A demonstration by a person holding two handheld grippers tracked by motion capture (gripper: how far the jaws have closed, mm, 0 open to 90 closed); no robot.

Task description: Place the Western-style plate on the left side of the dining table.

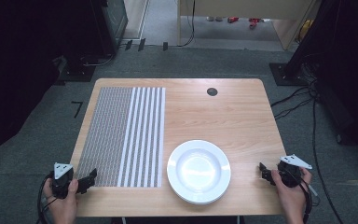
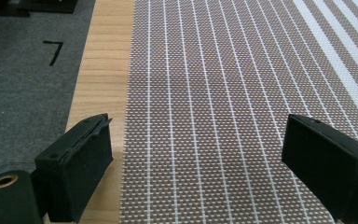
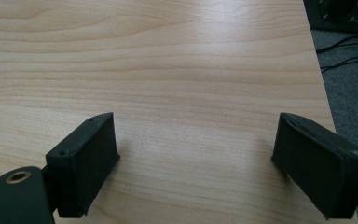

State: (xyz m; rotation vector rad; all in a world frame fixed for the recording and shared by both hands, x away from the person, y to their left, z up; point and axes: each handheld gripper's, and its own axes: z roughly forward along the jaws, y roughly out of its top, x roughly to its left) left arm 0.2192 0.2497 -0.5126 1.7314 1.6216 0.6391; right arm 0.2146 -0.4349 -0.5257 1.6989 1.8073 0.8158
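Observation:
A white plate (image 1: 198, 171) sits on the wooden table (image 1: 223, 116) near its front edge, right of a grey woven placemat with white stripes (image 1: 126, 135). My left gripper (image 1: 89, 179) rests at the mat's front left corner, held in a hand, its jaws wide apart over the mat (image 2: 205, 116) with nothing between them. My right gripper (image 1: 264, 171) is at the table's front right, to the right of the plate, also open and empty above bare wood (image 3: 191, 93).
A small dark round grommet (image 1: 212, 91) is set in the table near its far edge. Grey carpet (image 1: 37, 135) surrounds the table, with cables (image 1: 314, 121) on the floor to the right and dark equipment stands at the back.

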